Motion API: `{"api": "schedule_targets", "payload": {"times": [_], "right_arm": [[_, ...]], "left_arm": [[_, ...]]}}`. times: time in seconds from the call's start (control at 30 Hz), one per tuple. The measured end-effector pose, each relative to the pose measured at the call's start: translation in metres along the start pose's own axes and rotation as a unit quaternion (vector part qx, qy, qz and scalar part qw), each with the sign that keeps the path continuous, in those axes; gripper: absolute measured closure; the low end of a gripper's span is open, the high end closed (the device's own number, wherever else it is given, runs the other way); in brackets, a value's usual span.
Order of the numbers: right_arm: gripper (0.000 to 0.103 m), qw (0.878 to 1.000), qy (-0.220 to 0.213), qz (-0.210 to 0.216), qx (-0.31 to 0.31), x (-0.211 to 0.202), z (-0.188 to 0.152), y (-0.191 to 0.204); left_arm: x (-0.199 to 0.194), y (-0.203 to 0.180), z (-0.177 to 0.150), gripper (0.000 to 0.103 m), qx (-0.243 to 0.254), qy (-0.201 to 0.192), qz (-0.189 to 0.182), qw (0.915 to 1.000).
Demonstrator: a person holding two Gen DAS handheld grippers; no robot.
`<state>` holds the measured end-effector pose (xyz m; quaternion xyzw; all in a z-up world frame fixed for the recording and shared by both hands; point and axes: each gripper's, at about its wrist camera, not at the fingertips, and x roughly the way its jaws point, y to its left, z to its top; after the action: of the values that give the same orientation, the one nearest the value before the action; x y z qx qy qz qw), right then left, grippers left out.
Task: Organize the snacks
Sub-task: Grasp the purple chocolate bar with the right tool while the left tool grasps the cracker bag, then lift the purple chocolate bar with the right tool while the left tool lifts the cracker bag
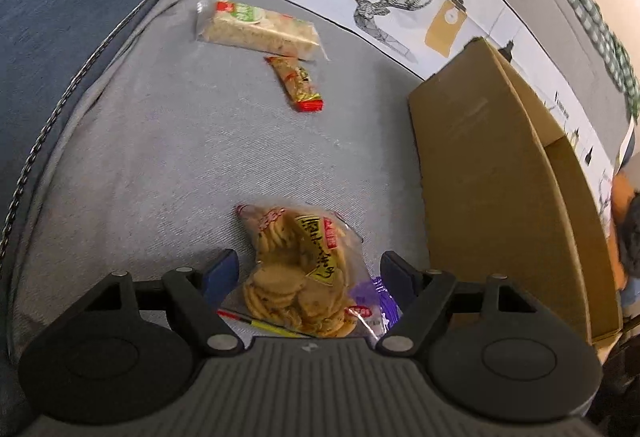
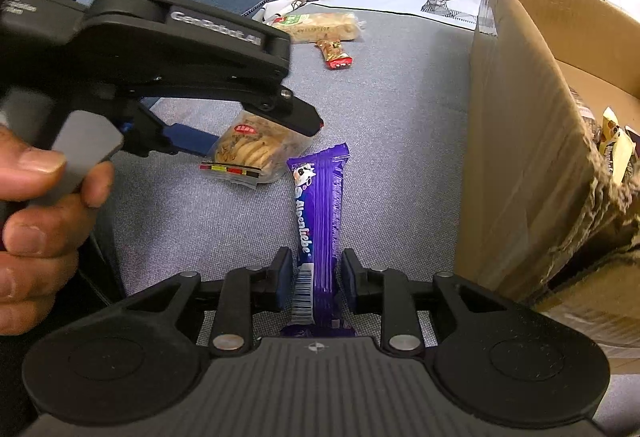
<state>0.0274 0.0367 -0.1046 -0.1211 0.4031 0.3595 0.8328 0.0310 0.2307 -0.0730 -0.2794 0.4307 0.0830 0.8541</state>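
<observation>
While grey fabric seat (image 1: 152, 157) lies open leftward, my left tongs (image 1: 308, 273) gape around clear cracker bag (image 1: 296, 269); right tongs (image 2: 314, 281) straddle purple candy bar (image 2: 322, 205), apart, beside brown cardboard box (image 2: 520, 157).

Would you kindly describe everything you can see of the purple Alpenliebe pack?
The purple Alpenliebe pack is a long, glossy, foil-like wrapper with white lettering, a small cartoon cow near its far end and a white barcode panel near its close end. It lies flat on the grey fabric surface, lengthwise away from the camera, beside the cardboard box. Its near end sits between the fingers of the right tool, which look slightly apart from it.
</observation>
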Motion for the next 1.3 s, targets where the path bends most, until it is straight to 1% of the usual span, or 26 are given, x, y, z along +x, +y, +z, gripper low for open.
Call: {"api": "schedule_targets", "payload": {"times": [0.03,0.07,0.1,0.13,0.17,0.23,0.3,0.4,0.5,0.67,0.83,0.93,1.03,1.13,1.3], "right_arm": [[0.075,1.0,0.0,-0.001,-0.001,0.0,0.0,0.0],[0.075,1.0,0.0,-0.001,-0.002,0.0,0.0,0.001],[0.075,1.0,0.0,-0.001,-0.002,0.0,0.0,0.001],[0.075,1.0,-0.001,-0.001,-0.003,0.0,0.0,0.001],[0.075,1.0,-0.001,-0.002,-0.004,0.0,-0.001,0.002],[0.076,1.0,-0.002,-0.002,-0.008,0.0,-0.001,0.002],[0.08,1.0,-0.003,-0.005,-0.009,-0.001,-0.001,0.001],[0.081,1.0,-0.006,-0.001,0.003,-0.003,0.0,0.0],[0.081,1.0,-0.015,0.002,0.007,-0.008,0.002,-0.001],[0.081,1.0,-0.021,0.006,0.011,-0.011,0.005,0.0],[0.081,1.0,-0.007,0.003,0.012,-0.008,0.004,0.0],[0.081,1.0,-0.003,0.003,0.009,-0.006,0.006,0.001],[0.081,1.0,-0.001,0.002,0.008,-0.005,0.006,0.001],[0.081,1.0,-0.001,0.003,0.008,-0.005,0.005,0.001],[0.081,1.0,0.0,0.003,0.008,-0.006,0.006,0.001]], "left_arm": [[0.001,-0.004,-0.001,0.022,0.009,-0.004,0.006,0.9999],[0.001,-0.008,-0.002,0.025,0.02,-0.011,0.013,0.9996],[0.001,-0.011,-0.003,0.034,0.031,-0.016,0.019,0.9992],[0.001,-0.015,-0.004,0.036,0.042,-0.019,0.024,0.9986],[0.001,-0.018,-0.005,0.045,0.054,-0.022,0.027,0.9979],[-0.003,-0.025,-0.007,0.048,0.078,-0.027,0.028,0.9962],[-0.009,-0.029,-0.007,0.049,0.092,-0.036,0.036,0.9945],[-0.022,-0.025,-0.006,0.049,0.084,-0.04,0.025,0.9953],[-0.034,-0.019,-0.005,0.049,0.076,-0.032,0.027,0.9962],[-0.04,-0.003,-0.007,0.049,0.051,-0.009,0.013,0.9985],[-0.043,0.0,-0.01,0.049,0.036,-0.028,-0.01,0.9989],[-0.043,-0.009,-0.013,0.049,0.05,-0.039,-0.006,0.998],[-0.041,-0.018,-0.017,0.049,0.077,-0.04,-0.004,0.9962],[-0.042,-0.022,-0.019,0.049,0.092,-0.043,-0.008,0.9948],[-0.043,-0.016,-0.018,0.049,0.074,-0.051,-0.016,0.9958]]}}
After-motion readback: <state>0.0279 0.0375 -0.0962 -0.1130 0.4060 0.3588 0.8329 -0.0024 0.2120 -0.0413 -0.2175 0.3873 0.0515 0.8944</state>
